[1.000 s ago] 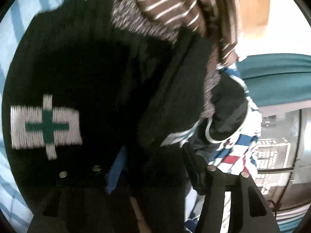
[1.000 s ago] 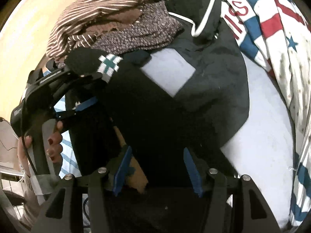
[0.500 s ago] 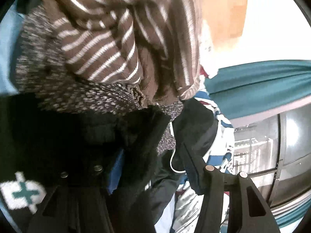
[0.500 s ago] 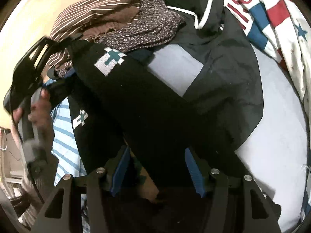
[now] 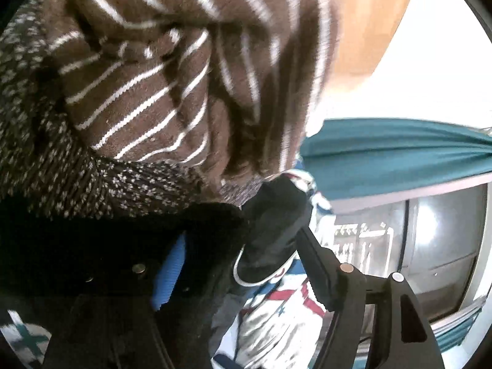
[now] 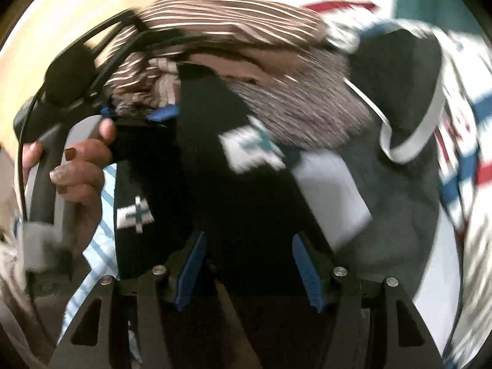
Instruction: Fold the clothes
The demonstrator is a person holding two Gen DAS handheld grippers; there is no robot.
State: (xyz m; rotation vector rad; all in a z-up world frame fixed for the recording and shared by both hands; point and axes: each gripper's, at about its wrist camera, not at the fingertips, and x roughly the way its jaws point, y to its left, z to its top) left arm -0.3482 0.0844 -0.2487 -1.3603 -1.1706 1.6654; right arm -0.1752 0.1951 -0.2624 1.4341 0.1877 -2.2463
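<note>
Black knit garment with white-and-teal cross patches (image 6: 246, 190) lies over clothes pile beside brown white-striped sweater (image 5: 172, 70). Right gripper (image 6: 249, 272) pinches its near fold. Left gripper (image 5: 243, 264) jaws opening, black knit between them, blue pad (image 5: 169, 273) against cloth.

Left hand-held gripper (image 5: 240, 264) opening (right (image 6: 249, 270) seemingly clamped).

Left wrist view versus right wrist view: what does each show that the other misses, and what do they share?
Only the left wrist view shows the teal curtain and the window beyond the bed. Only the right wrist view shows the person's hand holding the left gripper, and the blue-striped sheet. Both show the brown striped sweater, the speckled knit, the black garment with its cross patches, and the star-printed bedding.
</note>
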